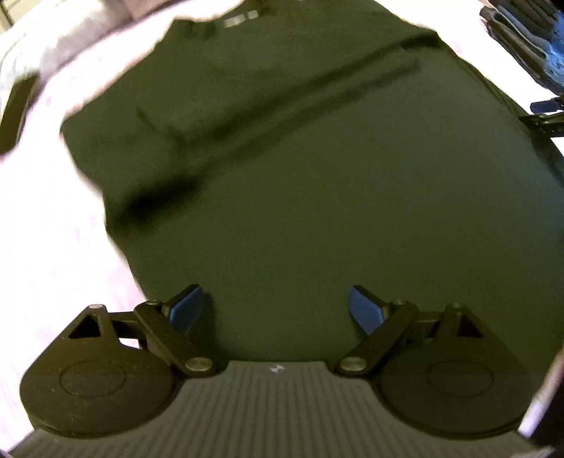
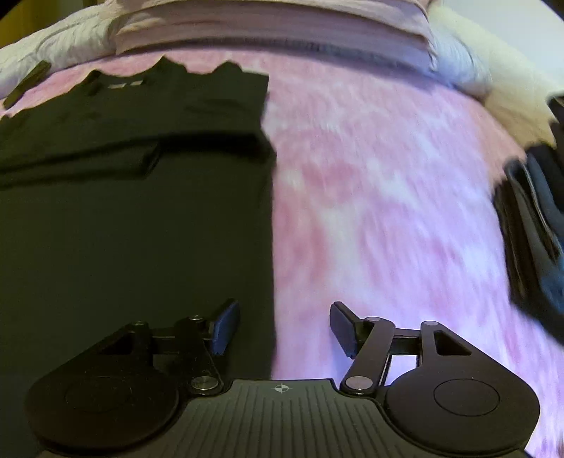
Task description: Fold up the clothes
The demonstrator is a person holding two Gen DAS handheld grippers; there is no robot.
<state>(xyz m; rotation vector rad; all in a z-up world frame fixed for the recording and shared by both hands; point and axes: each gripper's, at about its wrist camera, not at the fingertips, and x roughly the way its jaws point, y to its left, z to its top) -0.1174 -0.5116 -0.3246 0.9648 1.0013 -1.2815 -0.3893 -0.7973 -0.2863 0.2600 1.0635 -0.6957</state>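
A dark green T-shirt (image 1: 299, 176) lies flat on a pink bedspread (image 1: 42, 218), its sides folded inward, collar end far from me. My left gripper (image 1: 278, 310) is open and empty, hovering over the shirt's near hem. The shirt fills the left half of the right wrist view (image 2: 123, 218), with its straight folded right edge running down the middle. My right gripper (image 2: 283, 327) is open and empty, straddling that edge: its left finger is over the shirt, its right finger over the bedspread (image 2: 387, 197). Both views are blurred by motion.
A pile of dark and blue clothes (image 2: 532, 229) lies on the bed at the right, also at the top right of the left wrist view (image 1: 528, 38). Folded pink bedding (image 2: 275, 28) and white pillows lie at the head. A dark flat object (image 1: 16, 112) lies at the left.
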